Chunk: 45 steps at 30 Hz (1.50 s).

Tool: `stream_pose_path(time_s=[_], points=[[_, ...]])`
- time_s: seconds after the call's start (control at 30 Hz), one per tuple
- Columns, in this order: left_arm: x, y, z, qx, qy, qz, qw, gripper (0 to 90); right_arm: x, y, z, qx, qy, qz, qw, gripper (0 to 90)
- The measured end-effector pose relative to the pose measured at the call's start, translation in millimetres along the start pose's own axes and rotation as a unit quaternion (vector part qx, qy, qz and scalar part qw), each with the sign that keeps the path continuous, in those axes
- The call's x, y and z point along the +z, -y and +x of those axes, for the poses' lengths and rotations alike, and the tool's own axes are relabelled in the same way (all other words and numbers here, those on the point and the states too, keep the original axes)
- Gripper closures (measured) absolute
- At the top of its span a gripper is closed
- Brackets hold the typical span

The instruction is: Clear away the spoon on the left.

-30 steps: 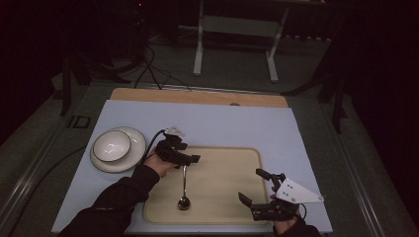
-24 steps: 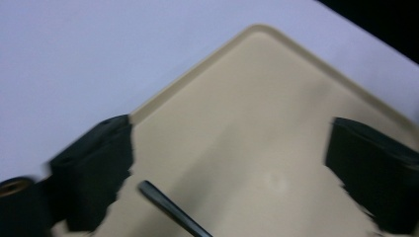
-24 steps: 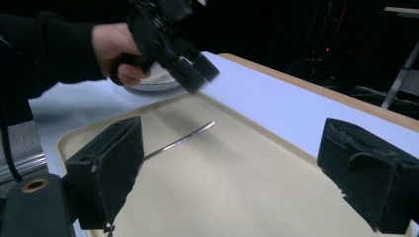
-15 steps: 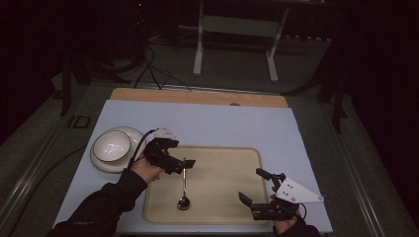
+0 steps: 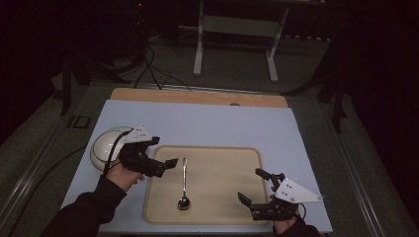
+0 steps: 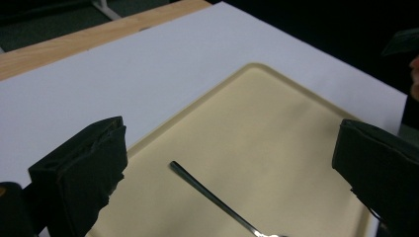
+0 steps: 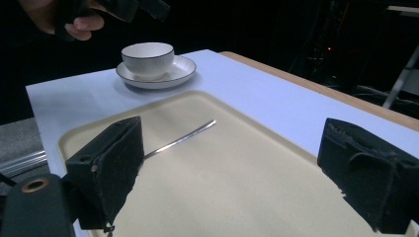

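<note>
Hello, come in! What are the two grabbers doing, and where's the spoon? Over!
Left gripper open, jaws just widened, nothing between them. Right gripper open, empty. Slim silver metal spoon lies flat on beige plastic tray. Nothing blocking it.

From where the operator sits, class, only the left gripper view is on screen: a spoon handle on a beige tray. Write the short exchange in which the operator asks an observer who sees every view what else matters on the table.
Operator: What stands beyond the tray?
Observer: A white cup stands on a saucer, on the table to the left of the tray in the high view.
Operator: Where does the handle end?
Observer: The spoon lies flat on the tray, with its bowl toward the person's edge.
Operator: And the other hand?
Observer: The right gripper is at the tray's near right corner, with its fingers apart and nothing between them.
</note>
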<state>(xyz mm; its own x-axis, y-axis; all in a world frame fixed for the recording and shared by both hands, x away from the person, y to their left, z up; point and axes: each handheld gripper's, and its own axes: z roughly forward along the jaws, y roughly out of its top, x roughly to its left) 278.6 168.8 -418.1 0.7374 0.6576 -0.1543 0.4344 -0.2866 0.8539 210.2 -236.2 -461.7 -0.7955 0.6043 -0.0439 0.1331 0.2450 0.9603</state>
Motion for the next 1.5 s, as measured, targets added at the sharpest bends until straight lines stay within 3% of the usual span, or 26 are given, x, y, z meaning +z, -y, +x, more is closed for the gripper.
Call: stream_pose_path(time_s=[0.2, 0.33, 0.37, 0.5, 1.0, 1.13, 1.27, 1.5], points=[[-13.1, 12.3, -2.3, -0.004, 0.008, 0.008, 0.9999, 1.4, 0.1, -0.3, 0.6, -0.003, 0.004, 0.000, 1.0000, 10.7], [-18.6, 20.2, -5.5, -0.003, 0.002, 0.001, 1.0000, 1.5, 0.1, -0.1, 0.0, -0.001, 0.004, 0.000, 1.0000, 10.7], [-21.2, 26.3, -7.0, -0.002, 0.000, -0.010, 0.9999, 1.5, 0.2, 0.0, -0.1, -0.001, 0.002, 0.000, 1.0000, 10.8], [-22.5, 37.2, -8.1, 0.000, 0.013, -0.005, 0.9999, 1.5, -0.7, -0.1, -0.2, -0.002, 0.003, 0.000, 1.0000, 10.7], [-24.1, 73.4, -5.8, -0.013, -0.015, -0.017, 0.9997, 1.5, 0.4, 0.5, 0.6, -0.007, 0.006, 0.004, 1.0000, 10.7], [-25.5, 84.3, -3.7, -0.016, -0.034, -0.025, 0.9990, 1.5, 1.0, 0.7, 1.2, -0.010, 0.008, 0.007, 0.9999, 10.7], [-27.8, 94.0, -1.1, -0.032, -0.044, -0.041, 0.9977, 1.5, 1.9, 1.0, 1.3, -0.011, 0.008, 0.011, 0.9998, 10.7], [-27.4, 105.9, 2.2, -0.039, -0.063, -0.043, 0.9963, 1.5, 2.3, 1.7, 1.0, -0.010, 0.013, 0.017, 0.9997, 10.7]])
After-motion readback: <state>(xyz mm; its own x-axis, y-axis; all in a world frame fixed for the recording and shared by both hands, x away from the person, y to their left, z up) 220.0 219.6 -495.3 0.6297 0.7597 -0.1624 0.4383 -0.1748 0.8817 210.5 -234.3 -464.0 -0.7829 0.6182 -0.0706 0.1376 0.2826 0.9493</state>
